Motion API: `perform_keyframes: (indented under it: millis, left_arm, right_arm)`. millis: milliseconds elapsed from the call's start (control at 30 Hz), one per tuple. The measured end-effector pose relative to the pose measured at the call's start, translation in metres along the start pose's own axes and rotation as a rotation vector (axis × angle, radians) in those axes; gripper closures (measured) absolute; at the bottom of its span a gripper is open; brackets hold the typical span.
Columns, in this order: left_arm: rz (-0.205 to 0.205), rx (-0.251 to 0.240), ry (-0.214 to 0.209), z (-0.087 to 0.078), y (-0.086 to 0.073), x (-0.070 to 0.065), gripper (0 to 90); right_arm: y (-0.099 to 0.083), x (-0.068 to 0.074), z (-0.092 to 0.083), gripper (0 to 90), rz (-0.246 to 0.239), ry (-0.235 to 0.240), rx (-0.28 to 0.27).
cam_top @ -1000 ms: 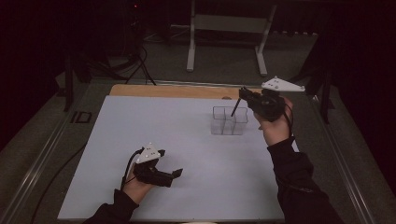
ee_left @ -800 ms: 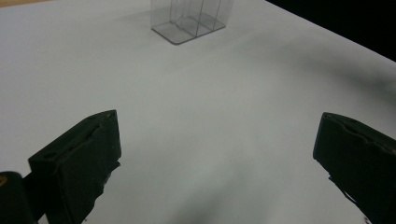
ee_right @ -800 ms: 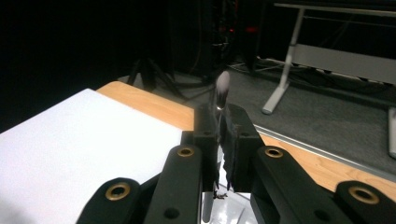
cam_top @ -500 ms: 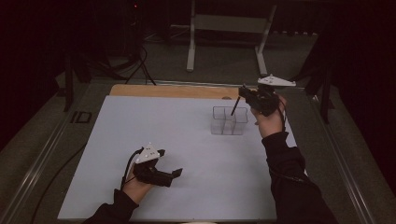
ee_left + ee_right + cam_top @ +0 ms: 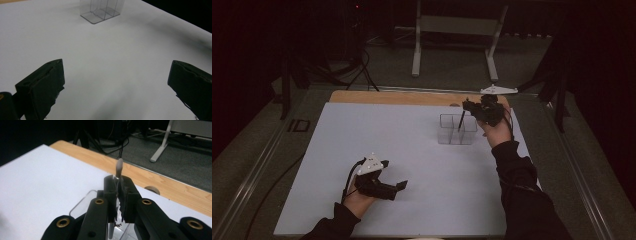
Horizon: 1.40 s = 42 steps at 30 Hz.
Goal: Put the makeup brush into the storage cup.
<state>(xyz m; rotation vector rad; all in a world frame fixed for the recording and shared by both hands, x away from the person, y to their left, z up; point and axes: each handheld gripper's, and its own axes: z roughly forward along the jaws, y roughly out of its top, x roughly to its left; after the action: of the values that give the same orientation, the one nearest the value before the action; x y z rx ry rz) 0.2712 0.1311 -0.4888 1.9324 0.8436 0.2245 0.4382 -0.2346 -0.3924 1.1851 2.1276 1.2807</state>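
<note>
A clear plastic box [image 5: 456,131] with compartments stands on the white mat [image 5: 387,135] at the right. My right gripper [image 5: 468,106] hovers just over it, shut on a thin dark stick [image 5: 460,121] that slants down into the box. In the right gripper view the stick's rounded grey tip [image 5: 119,167] pokes up past the shut right gripper [image 5: 117,182], and the box's rim [image 5: 81,207] lies below. My left gripper [image 5: 400,186] rests low at the mat's near left, open. The left gripper view has bare mat between the fingers of the left gripper [image 5: 115,75] and the box [image 5: 102,11] far ahead.
A wooden table edge [image 5: 387,97] runs behind the mat. A small dark item [image 5: 301,125] lies off the mat's left side. White metal stand legs [image 5: 452,30] and cables are on the floor beyond the table.
My right hand has sunk a little and shifted left with the stick, whose lower end now reaches into the box. The left hand has kept still.
</note>
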Motion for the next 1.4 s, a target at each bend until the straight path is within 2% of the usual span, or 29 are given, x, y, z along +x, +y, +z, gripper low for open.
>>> perform_keyframes:
  millis: [67, 233, 400, 600, 733, 767, 800, 833, 867, 967, 1067, 1133, 1167, 1267, 1333, 1400]
  left_arm:
    - [0.003, 0.001, 0.002, 0.000, 0.000, 0.000, 2.3]
    - [-0.001, -0.002, 0.004, 0.000, 0.000, 0.001, 2.3]
    - [-0.001, 0.000, 0.006, 0.000, 0.000, 0.001, 2.3]
    - [0.001, -0.001, 0.008, 0.000, 0.000, 0.001, 2.3]
    - [0.002, -0.003, 0.008, 0.000, 0.000, 0.001, 2.3]
    - [0.000, 0.000, 0.008, 0.000, 0.000, 0.001, 2.3]
    - [0.001, 0.000, 0.010, 0.000, 0.000, 0.001, 2.3]
    - [0.001, 0.000, 0.010, 0.000, 0.000, 0.001, 2.3]
    - [0.002, 0.000, 0.009, 0.000, 0.000, 0.001, 2.3]
    - [0.004, -0.003, 0.013, 0.000, 0.000, 0.001, 2.3]
    - [0.005, -0.001, 0.012, 0.000, 0.000, 0.000, 2.3]
    - [0.003, 0.000, 0.013, 0.000, 0.000, 0.000, 2.3]
    - [0.003, 0.000, 0.013, 0.000, 0.000, 0.000, 2.3]
    - [0.003, 0.004, 0.013, 0.001, 0.000, 0.000, 2.3]
    - [0.001, 0.004, 0.011, 0.000, 0.000, 0.000, 2.3]
    - [-0.003, 0.018, -0.001, 0.001, 0.001, 0.000, 2.3]
  right_arm:
    - [-0.002, 0.000, 0.003, 84.6, -0.009, 0.004, 0.013]
    - [-0.007, -0.002, 0.011, 84.6, 0.009, 0.012, 0.052]
    - [-0.008, -0.004, 0.015, 84.5, 0.021, -0.010, 0.071]
    - [-0.014, -0.007, 0.024, 84.4, 0.043, 0.006, 0.137]
    - [-0.018, -0.009, 0.028, 84.0, 0.053, -0.002, 0.148]
    - [-0.020, -0.010, 0.029, 80.0, 0.057, 0.004, 0.159]
    - [-0.020, -0.010, 0.030, 69.6, 0.052, 0.010, 0.165]
    - [-0.020, -0.010, 0.030, 69.6, 0.052, 0.010, 0.165]
    - [-0.020, -0.010, 0.031, 56.5, 0.068, 0.020, 0.168]
    - [-0.019, -0.009, 0.030, 43.0, 0.056, 0.030, 0.176]
    - [-0.018, -0.007, 0.029, 35.0, 0.048, 0.025, 0.188]
    - [-0.017, -0.006, 0.028, 28.2, 0.038, 0.031, 0.176]
    - [-0.017, -0.006, 0.028, 28.2, 0.038, 0.031, 0.176]
    - [-0.016, -0.004, 0.025, 10.7, 0.037, 0.057, 0.176]
    - [-0.015, -0.003, 0.023, 9.8, 0.042, 0.061, 0.178]
    - [-0.014, -0.002, 0.021, 9.8, 0.054, 0.043, 0.175]
